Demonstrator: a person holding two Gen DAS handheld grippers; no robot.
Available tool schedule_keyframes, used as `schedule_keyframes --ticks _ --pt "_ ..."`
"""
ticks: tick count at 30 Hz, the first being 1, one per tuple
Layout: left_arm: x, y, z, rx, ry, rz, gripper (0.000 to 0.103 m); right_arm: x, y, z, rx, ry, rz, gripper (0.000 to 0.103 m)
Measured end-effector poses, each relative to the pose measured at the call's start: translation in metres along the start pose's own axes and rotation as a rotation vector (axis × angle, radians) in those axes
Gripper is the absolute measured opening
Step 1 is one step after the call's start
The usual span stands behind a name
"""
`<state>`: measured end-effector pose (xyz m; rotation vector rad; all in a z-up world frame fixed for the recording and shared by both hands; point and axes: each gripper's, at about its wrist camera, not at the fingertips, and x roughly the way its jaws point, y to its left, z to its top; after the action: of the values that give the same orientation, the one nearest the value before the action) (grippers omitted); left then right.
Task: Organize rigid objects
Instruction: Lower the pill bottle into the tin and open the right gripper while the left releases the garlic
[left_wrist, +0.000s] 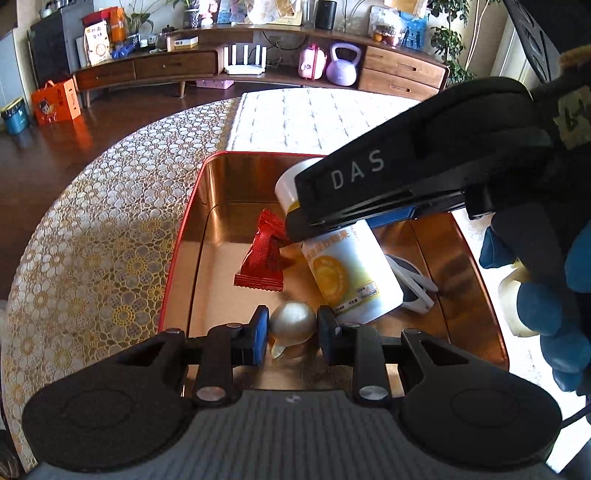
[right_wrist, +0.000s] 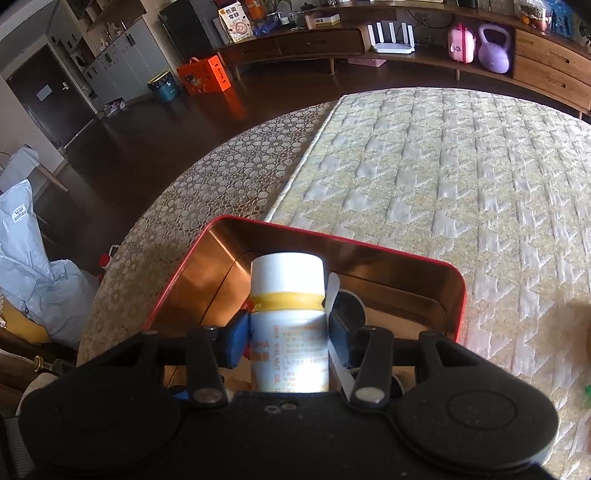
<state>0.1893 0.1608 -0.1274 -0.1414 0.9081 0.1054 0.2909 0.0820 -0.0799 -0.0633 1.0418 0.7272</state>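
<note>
A red tin (left_wrist: 181, 236) with a copper inside lies open on the table. My left gripper (left_wrist: 292, 328) is low over its near end, shut on a golden egg-shaped thing (left_wrist: 293, 319). My right gripper (right_wrist: 288, 328) is shut on a white bottle (right_wrist: 288, 280) with a yellow band and holds it tilted inside the tin (right_wrist: 207, 280). In the left wrist view its black finger (left_wrist: 354, 184) crosses that bottle (left_wrist: 351, 273). A red packet (left_wrist: 264, 254) lies on the tin floor. A white-framed, dark-lensed thing (left_wrist: 413, 291) lies beside the bottle.
The tin sits where a lace-patterned cloth (left_wrist: 92, 229) meets a quilted mat (right_wrist: 443, 177). A blue-gloved hand (left_wrist: 535, 295) holds the right gripper at the right edge. A grey bag (right_wrist: 26, 251) lies off the table's left side. A long sideboard stands far behind.
</note>
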Motion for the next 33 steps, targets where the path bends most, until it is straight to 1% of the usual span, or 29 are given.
schedule_keyframes --ticks 7,11,16,19,20,21,23,30,32,33 --pt "0.002 -0.002 0.0 0.004 0.013 0.009 0.028 -0.02 -0.001 -0.001 0.014 -0.036 0.037 0.052" --pt "0.001 -0.003 0.003 -0.006 0.039 0.015 0.028 -0.033 0.001 -0.006 0.013 -0.048 0.049 0.057" --pt "-0.006 -0.004 0.004 -0.004 0.061 0.02 0.03 -0.05 0.0 -0.014 0.024 -0.063 0.064 0.058" --pt "-0.013 -0.002 0.002 -0.022 0.059 0.014 0.032 -0.06 0.0 -0.02 0.03 -0.074 0.073 0.06" --pt "-0.016 -0.002 0.001 -0.026 0.056 0.011 0.038 -0.064 0.0 -0.022 0.033 -0.076 0.079 0.06" --pt "-0.019 -0.003 0.001 -0.028 0.048 0.01 0.052 -0.069 0.0 -0.025 0.034 -0.081 0.083 0.06" --pt "-0.028 -0.003 -0.001 -0.033 0.018 0.014 0.068 -0.078 0.001 -0.029 0.033 -0.091 0.088 0.061" --pt "-0.052 -0.008 0.0 -0.044 -0.019 -0.001 0.069 -0.113 0.0 -0.048 0.052 -0.142 0.109 0.067" --pt "-0.058 -0.011 -0.002 -0.044 -0.028 0.0 0.069 -0.125 -0.003 -0.055 0.06 -0.166 0.102 0.072" --pt "-0.061 -0.012 -0.001 -0.045 -0.032 -0.003 0.069 -0.13 -0.005 -0.058 0.064 -0.174 0.102 0.073"
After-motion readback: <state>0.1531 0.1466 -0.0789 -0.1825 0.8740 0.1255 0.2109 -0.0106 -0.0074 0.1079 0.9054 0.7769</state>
